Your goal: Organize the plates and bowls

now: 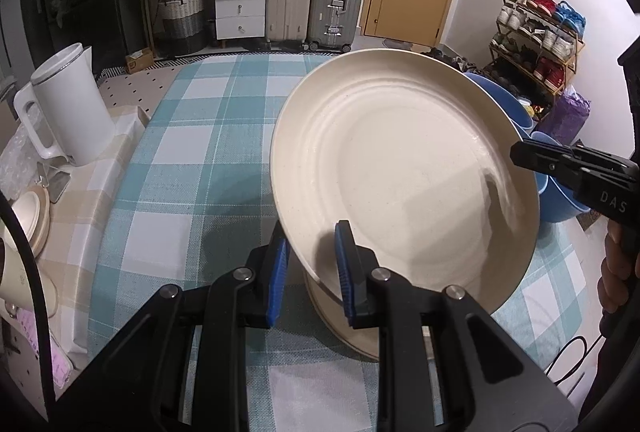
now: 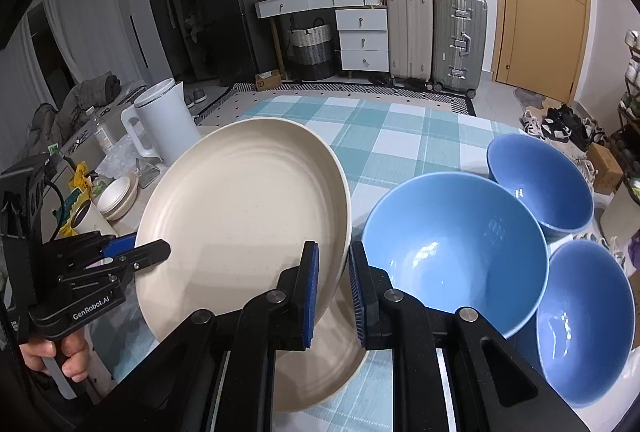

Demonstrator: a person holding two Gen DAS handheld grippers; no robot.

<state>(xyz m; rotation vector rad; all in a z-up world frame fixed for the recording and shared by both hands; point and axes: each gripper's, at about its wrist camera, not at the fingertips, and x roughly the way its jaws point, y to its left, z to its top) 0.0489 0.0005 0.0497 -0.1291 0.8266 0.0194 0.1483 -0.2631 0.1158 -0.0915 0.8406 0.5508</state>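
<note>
Above the second cream plate (image 2: 320,380), which is lying flat on the checked worktop (image 1: 208,136), a cream plate (image 1: 400,184) is hanging tilted, carried by both claws at once.

Left claw (image 1: 312,272): blue pads closed onto that plate's near rim, one pad under, one over; grip appearing firm.
Right claw (image 2: 334,288): jaws narrowly parted and straddling the opposite rim; the left pad is lying against the plate, but whether the right pad is touching I cannot tell.

Three blue bowls (image 2: 452,248) are standing just right of the tilted plate, clustered, the nearest almost touching its rim. A white kettle (image 1: 68,104) is sitting well to the left of the plate.

Step in hand, as I am judging it: stacking, with the held plate being brought over the flat one.

Next move, as I am reading it: levelling the plate, centring it on the lower one, lowering until the two seat, then opening both claws together. Care is called for on the bowl side, where clearance is looking slight. The bowls are waiting unnested.
</note>
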